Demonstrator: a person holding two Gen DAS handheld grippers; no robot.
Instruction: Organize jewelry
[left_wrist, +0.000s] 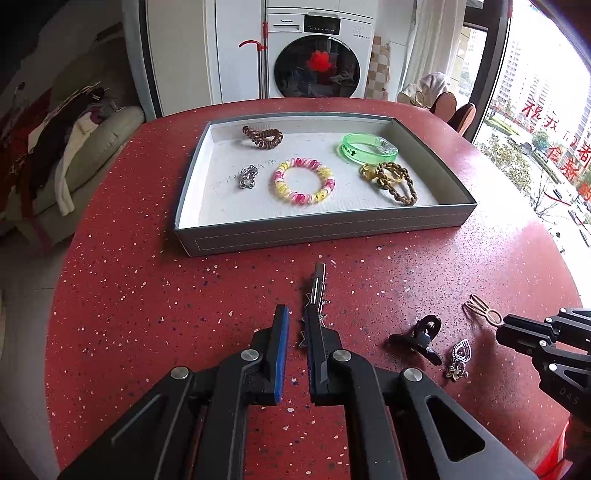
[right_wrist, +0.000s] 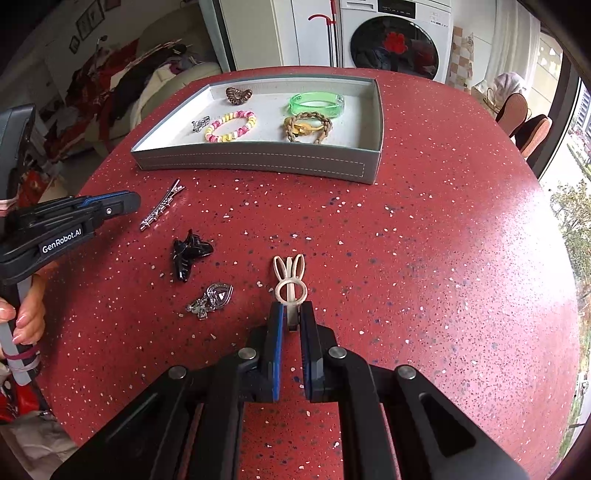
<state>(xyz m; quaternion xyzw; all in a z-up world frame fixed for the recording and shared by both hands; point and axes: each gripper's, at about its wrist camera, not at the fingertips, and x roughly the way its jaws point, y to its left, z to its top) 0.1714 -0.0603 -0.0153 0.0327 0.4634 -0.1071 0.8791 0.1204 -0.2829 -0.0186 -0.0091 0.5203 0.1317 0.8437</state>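
Observation:
A grey tray (left_wrist: 325, 229) on the red table holds a brown coil tie (left_wrist: 262, 136), a green bangle (left_wrist: 369, 147), a pink-yellow coil bracelet (left_wrist: 303, 181), a silver charm (left_wrist: 246, 176) and a gold braided bracelet (left_wrist: 391, 179). My left gripper (left_wrist: 295, 314) is open, its jaws a little apart, just above a silver hair clip (left_wrist: 317, 288) that lies by the right finger. My right gripper (right_wrist: 291, 310) is shut on the stem of a beige rabbit-ear clip (right_wrist: 290, 278). A black claw clip (right_wrist: 188, 253) and a silver pendant (right_wrist: 210, 299) lie between the grippers.
The tray (right_wrist: 258, 158) sits at the table's far side. A sofa with clothes (left_wrist: 55, 147) stands left, a washing machine (left_wrist: 317, 55) behind, chairs (right_wrist: 524, 118) and a window at right. The red table (right_wrist: 443, 258) curves off at right.

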